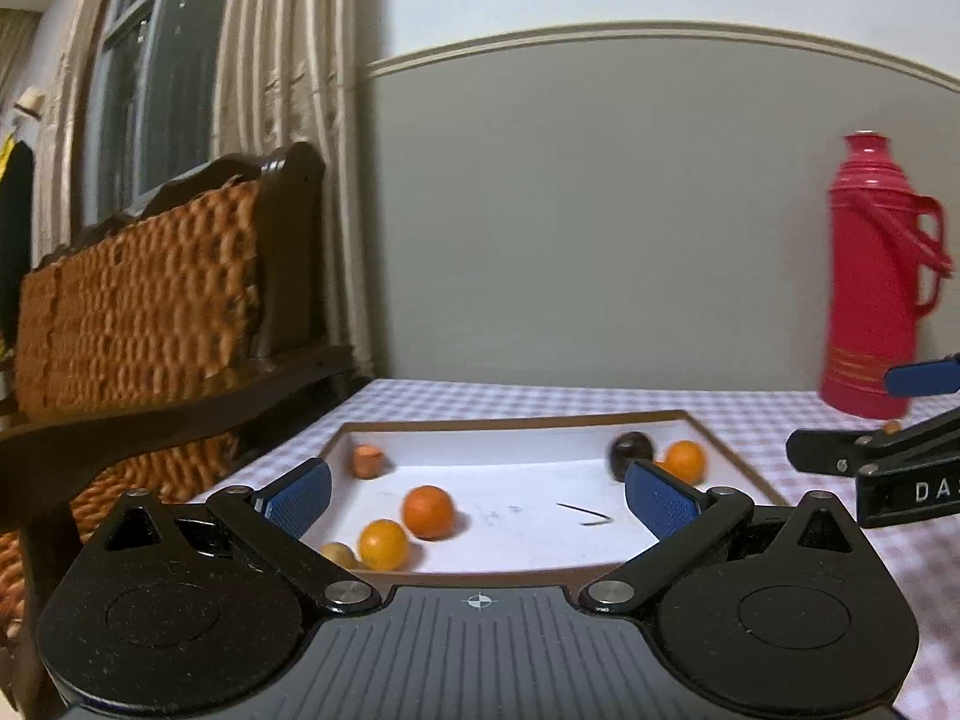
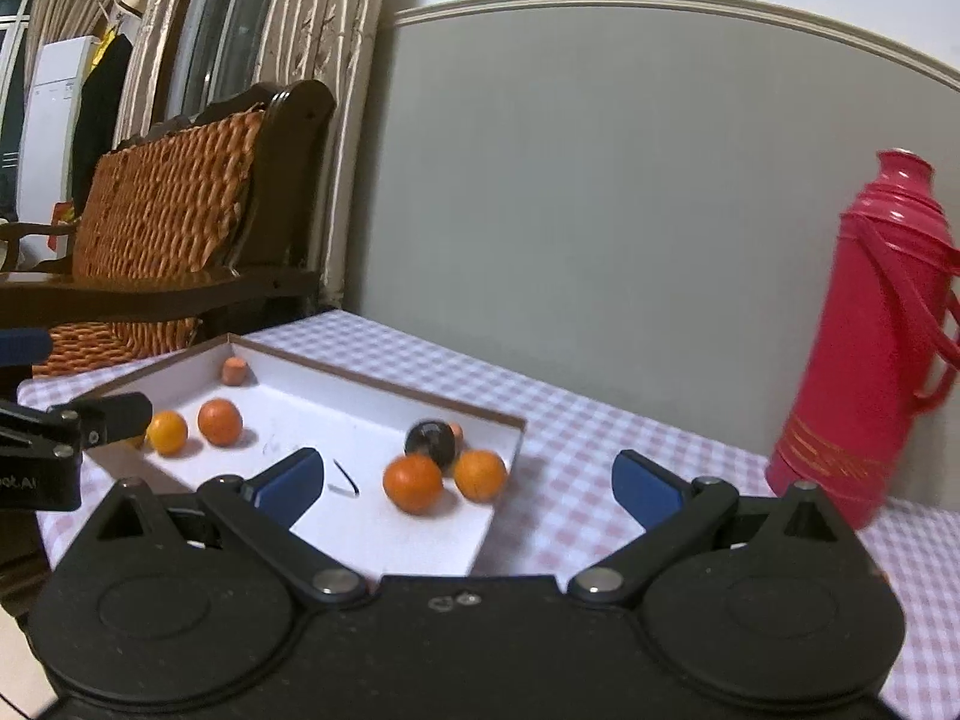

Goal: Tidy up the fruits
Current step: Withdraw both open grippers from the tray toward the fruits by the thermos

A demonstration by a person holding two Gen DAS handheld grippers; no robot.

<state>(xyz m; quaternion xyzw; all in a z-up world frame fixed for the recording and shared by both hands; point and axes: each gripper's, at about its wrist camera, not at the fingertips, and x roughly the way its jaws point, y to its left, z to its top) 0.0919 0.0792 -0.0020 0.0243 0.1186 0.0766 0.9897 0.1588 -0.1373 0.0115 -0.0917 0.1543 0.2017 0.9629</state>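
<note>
Far left of the left wrist view sits the wicker chair (image 1: 138, 300), and at lower centre the white tray (image 1: 516, 426) lies on the checked tablecloth (image 1: 750, 408). The fruit is loose inside it: a small reddish piece (image 1: 367, 459) at the back left, an orange (image 1: 428, 512), a yellow one (image 1: 383, 543) and a pale one (image 1: 338, 553) at front left, then a dark fruit (image 1: 630, 453) and another orange (image 1: 685, 461) over to the right. The red flask (image 1: 870, 276) stands at the right edge.

The risk, as I read it, is that these round fruits roll; a finger nudging one sideways would send it off along the tray floor. A wide swing on the right could also clip that flask.

The left gripper (image 1: 477, 495) is spread wide, holding nothing, aimed over the tray. The right gripper (image 2: 468, 483) is just as wide and empty, its left finger (image 2: 288, 486) over the tray and its right finger (image 2: 648, 489) over the tablecloth.
</note>
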